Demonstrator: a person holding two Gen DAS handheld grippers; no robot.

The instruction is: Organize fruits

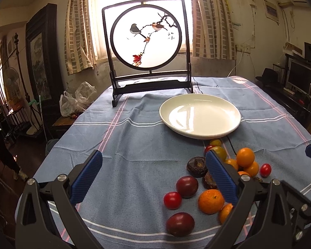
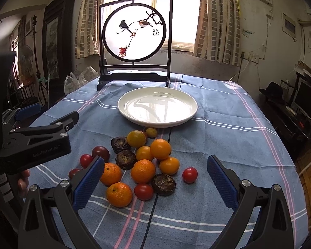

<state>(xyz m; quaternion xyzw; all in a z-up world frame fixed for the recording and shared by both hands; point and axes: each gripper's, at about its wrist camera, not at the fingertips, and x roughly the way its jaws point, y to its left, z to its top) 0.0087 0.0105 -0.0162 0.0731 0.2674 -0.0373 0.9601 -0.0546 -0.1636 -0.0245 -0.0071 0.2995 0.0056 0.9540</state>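
In the right wrist view the right gripper (image 2: 155, 173) stands with its blue ribbed fingers wide apart and holds nothing. Between them, in the lower middle of the frame, lies the loose pile of fruit (image 2: 139, 161) on the blue striped tablecloth (image 2: 228, 137): round orange tangerines, small red cherry tomatoes, dark purple plums and three dark brown wrinkled fruits. One red cherry tomato (image 2: 189, 175) lies a little apart at the right of the pile.

This view alone shows the left gripper (image 2: 68, 120) from the side, at the left edge, hanging above the cloth.

In the left wrist view the left gripper (image 1: 153, 168) is also spread wide and empty. Here the same pile sits in the lower right, partly hidden behind the right-hand finger (image 1: 219, 174), so fewer fruits are countable.

Farther back, the empty white round ceramic plate (image 2: 122, 105) rests on the cloth just beyond the pile. Behind it stands the black-framed round bird screen (image 2: 134, 31), before the bright window.
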